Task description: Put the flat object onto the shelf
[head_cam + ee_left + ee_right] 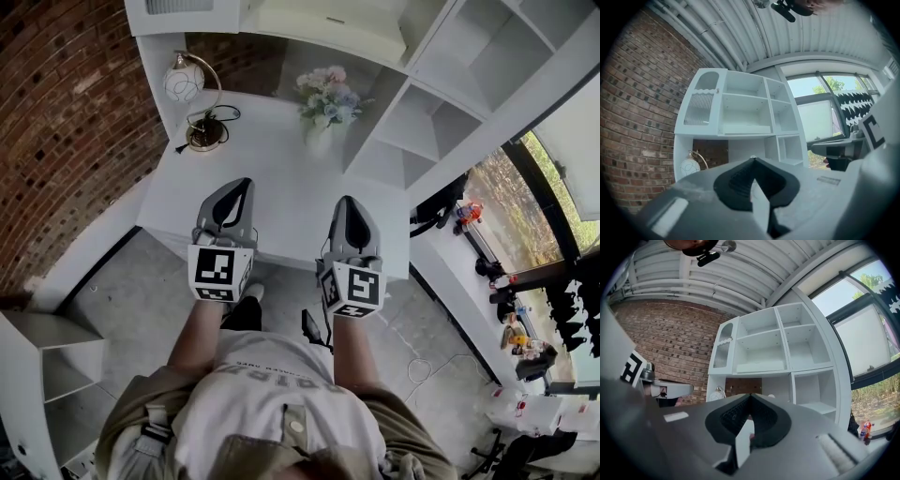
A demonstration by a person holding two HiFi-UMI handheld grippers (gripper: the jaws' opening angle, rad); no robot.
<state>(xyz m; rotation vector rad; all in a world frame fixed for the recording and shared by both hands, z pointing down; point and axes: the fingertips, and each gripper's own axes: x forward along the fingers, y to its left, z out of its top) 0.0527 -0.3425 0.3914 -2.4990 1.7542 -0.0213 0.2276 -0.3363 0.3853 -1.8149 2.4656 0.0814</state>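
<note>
Both grippers are hovering shut and empty over the desk [281, 202].

The left gripper [753, 160] and right gripper [750, 396] are squeezing their jaws tight together on nothing, pointing at twelve o'clock toward the shelf [740, 137]. A flat white thing [745, 127] is lying in its middle box, so I think nothing is left to carry.

A white flat-topped desk [281, 178] is standing on a grey concrete floor [122, 300]. A red-brown brick wall [66, 112] is running along the desk's left side. A white open-cubby shelving unit [441, 112] is rising over its far and right edges. A brass lamp with a round white globe [185, 82] is sitting on its far left corner. Daylight is entering through a dark-framed window [558, 187] to the desk's right.
</note>
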